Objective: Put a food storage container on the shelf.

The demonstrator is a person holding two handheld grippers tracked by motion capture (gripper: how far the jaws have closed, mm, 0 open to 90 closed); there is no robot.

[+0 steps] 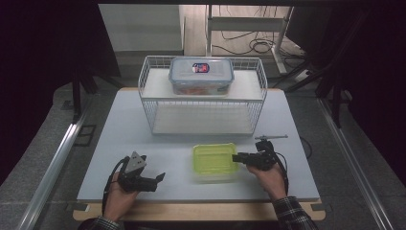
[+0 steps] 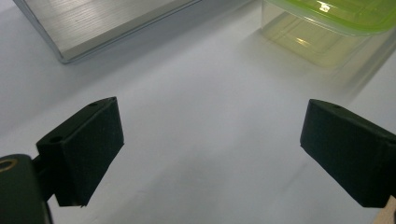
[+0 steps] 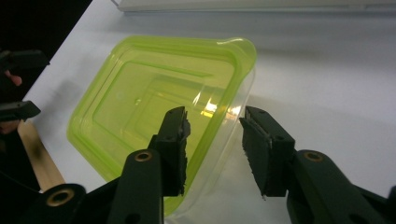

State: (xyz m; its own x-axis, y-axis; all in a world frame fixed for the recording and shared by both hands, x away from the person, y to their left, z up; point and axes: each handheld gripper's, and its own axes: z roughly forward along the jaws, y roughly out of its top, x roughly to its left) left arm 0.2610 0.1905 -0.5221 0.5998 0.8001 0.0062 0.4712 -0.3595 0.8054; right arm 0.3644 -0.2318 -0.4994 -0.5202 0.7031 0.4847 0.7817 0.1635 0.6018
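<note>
A clear tub with a lime-green lid [image 1: 215, 159] sits on the white bench [image 1: 143, 139], just in front of a wire basket [image 1: 152, 91]. The right gripper [image 3: 214, 140] straddles the tub's right rim, jaws apart, seemingly not yet pressing. The left gripper [image 2: 210, 140], jaws wide apart, rests left of the tub. In the basket, a clear box [image 1: 201, 75] carries a red-and-blue label, too small to read.

You have two containers here: one green-lidded container [image 1: 215, 161] at lower centre of the frame and one blue-lidded container [image 1: 201, 75] at upper centre. One wire basket [image 1: 155, 115]. One table [image 1: 119, 139]. Two grippers: left gripper [image 1: 160, 178], right gripper [image 1: 235, 157].
</note>
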